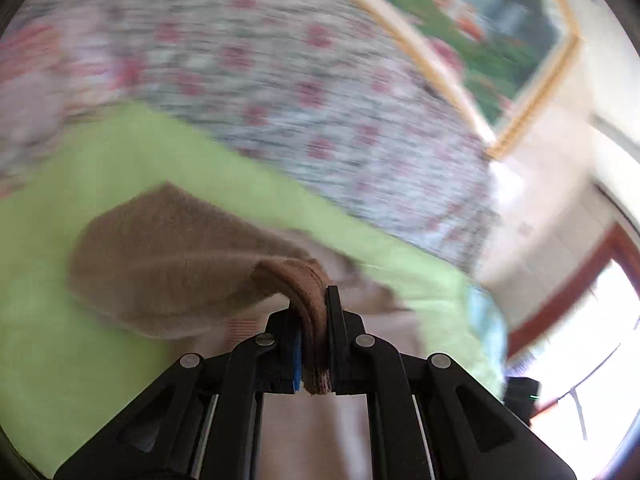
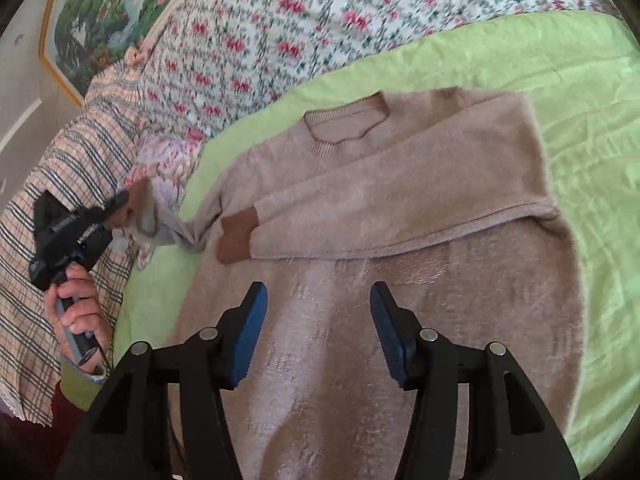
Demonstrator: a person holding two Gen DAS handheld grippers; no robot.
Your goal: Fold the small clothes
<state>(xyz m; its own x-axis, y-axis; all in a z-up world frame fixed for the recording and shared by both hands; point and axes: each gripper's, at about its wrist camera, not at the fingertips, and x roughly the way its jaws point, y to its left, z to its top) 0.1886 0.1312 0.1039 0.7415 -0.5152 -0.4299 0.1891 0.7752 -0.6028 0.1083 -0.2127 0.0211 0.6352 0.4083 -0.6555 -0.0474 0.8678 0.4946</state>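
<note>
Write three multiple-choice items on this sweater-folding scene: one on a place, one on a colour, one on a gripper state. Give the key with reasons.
1. Where does the folded sleeve's dark brown cuff lie?
A. across the fuzzy beige knit sweater's front
B. on the floral bedspread
C. inside the neck opening

2. What colour is the sheet under the sweater?
A. white
B. light green
C. navy

3. What is the left gripper doing?
A. hanging open
B. gripping the sheet
C. clamped on the other brown sleeve cuff

Key: 1 A, the sleeve crosses the chest with its cuff on the body. 2 B, green cloth surrounds the sweater. 3 C, the left wrist view shows ribbed brown knit pinched between closed fingers; the right gripper hovers open.
</note>
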